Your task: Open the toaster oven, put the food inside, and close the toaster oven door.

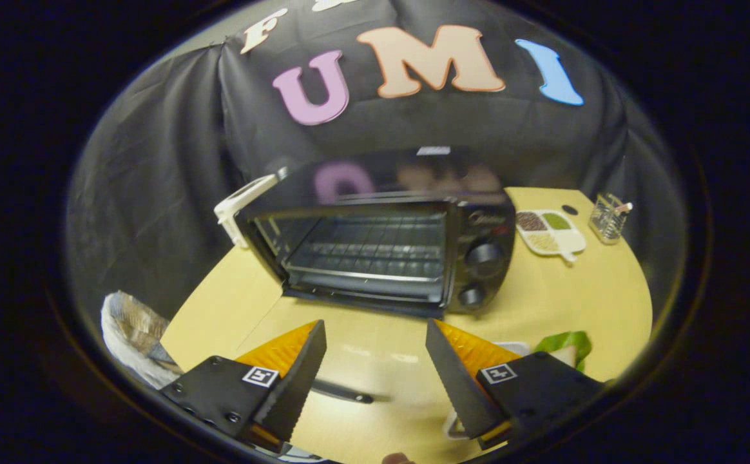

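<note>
Hovering above a pale yellow surface (pixel 581 290), the claw (pixel 375 361) is seen with its two black, orange-backed fingers (pixel 298 374) spread wide apart and nothing held between them. A black toaster oven (pixel 381 245) is set just beyond the fingertips, angled slightly, with a wire rack (pixel 375 248) visible through its front opening. The glass door appears to be lowered flat toward the fingers, though its outline is hard to make out against the surface; a dark handle-like bar (pixel 343 392) is seen lying on the surface between the fingers. Two round knobs (pixel 483 252) are stacked on the oven's right-hand panel. A white clip-like fitting (pixel 241 206) is attached at the oven's upper left corner.

Beside the right finger, a white plate (pixel 517 349) with green leafy food (pixel 565 343) on it is partly hidden behind the claw's body. Farther back on the right of the oven, a white divided dish (pixel 552 233) holding dark, green and tan fillings is placed near a small clear glass container (pixel 609 218). A small dark round spot (pixel 569 209) is seen on the surface between them. To the left of the surface, a woven basket lined with white cloth (pixel 130 335) is seen near the left finger.
</note>
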Demonstrator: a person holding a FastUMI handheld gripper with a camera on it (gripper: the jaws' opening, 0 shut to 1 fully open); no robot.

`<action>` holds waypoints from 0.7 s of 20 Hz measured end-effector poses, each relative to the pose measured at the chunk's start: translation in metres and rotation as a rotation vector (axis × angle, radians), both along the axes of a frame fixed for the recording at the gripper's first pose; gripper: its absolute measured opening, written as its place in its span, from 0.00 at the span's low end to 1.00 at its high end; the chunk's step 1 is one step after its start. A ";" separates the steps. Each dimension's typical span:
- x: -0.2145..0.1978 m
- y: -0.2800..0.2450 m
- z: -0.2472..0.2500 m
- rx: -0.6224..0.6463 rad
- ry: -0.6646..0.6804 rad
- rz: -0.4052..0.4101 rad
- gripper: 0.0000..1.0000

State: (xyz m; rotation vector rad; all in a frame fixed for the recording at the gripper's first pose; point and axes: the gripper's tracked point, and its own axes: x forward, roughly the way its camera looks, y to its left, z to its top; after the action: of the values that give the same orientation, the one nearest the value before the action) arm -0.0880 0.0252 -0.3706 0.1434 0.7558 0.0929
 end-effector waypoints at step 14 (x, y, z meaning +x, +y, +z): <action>-0.041 -0.171 -0.024 -0.031 0.080 -0.312 0.98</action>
State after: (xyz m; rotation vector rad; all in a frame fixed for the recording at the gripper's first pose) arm -0.1292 -0.1461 -0.3944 0.2349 0.8056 -0.2217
